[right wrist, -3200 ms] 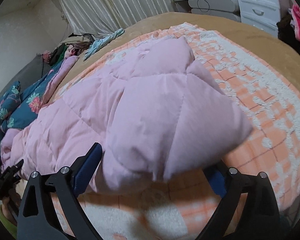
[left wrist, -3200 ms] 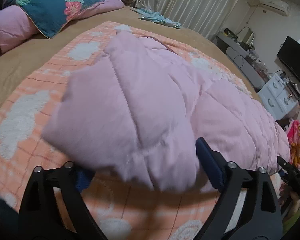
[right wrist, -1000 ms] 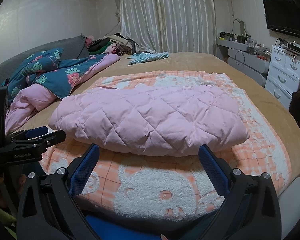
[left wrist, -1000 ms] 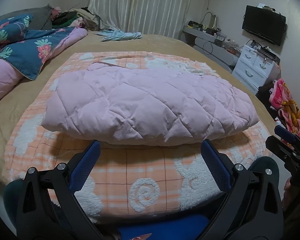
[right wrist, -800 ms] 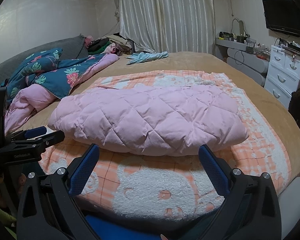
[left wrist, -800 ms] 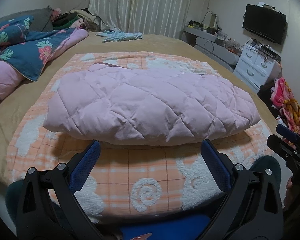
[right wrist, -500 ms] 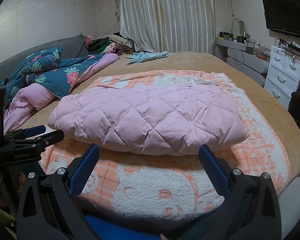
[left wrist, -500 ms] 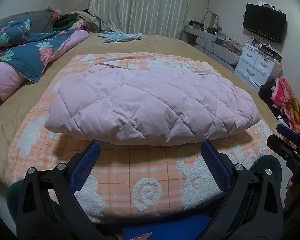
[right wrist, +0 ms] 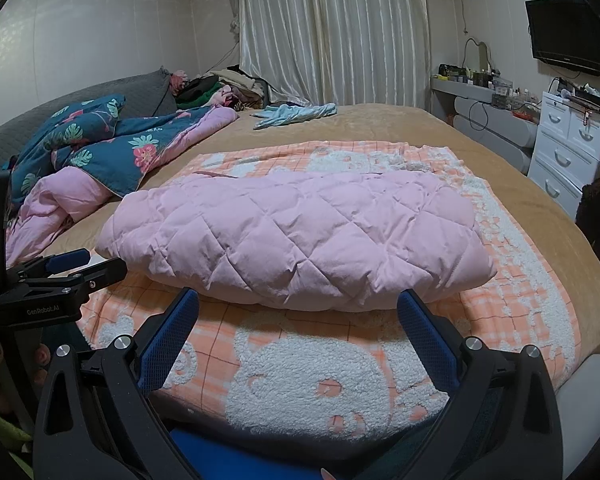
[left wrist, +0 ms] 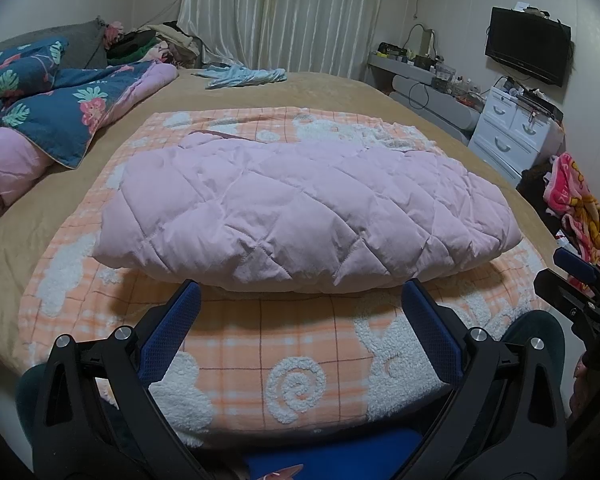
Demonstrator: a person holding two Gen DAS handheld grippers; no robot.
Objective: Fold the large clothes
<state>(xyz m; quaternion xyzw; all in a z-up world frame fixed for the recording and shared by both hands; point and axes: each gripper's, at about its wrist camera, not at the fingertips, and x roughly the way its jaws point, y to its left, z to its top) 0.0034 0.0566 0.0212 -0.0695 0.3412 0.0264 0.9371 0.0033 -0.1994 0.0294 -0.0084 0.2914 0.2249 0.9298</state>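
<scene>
Pink quilted jacket point(left wrist: 308, 208): folded into a puffy bundle, lying on the orange checked blanket point(left wrist: 260, 344) on the bed point(right wrist: 400, 124).
Left claw point(left wrist: 300, 300): released, jaws wide apart, holding nothing, near the bundle's front edge.
Right claw point(right wrist: 298, 302): released too, empty, beside the left one.
Floral duvet point(right wrist: 112, 144): heaped at the bed's left.

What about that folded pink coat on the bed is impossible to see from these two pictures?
- Both views: the pink quilted coat's underside and folded-in layers, hidden by its top layer.
- Both views: its far edge, hidden by its own bulk.
- Both views: sleeves and fastening, tucked away or out of sight.
</scene>
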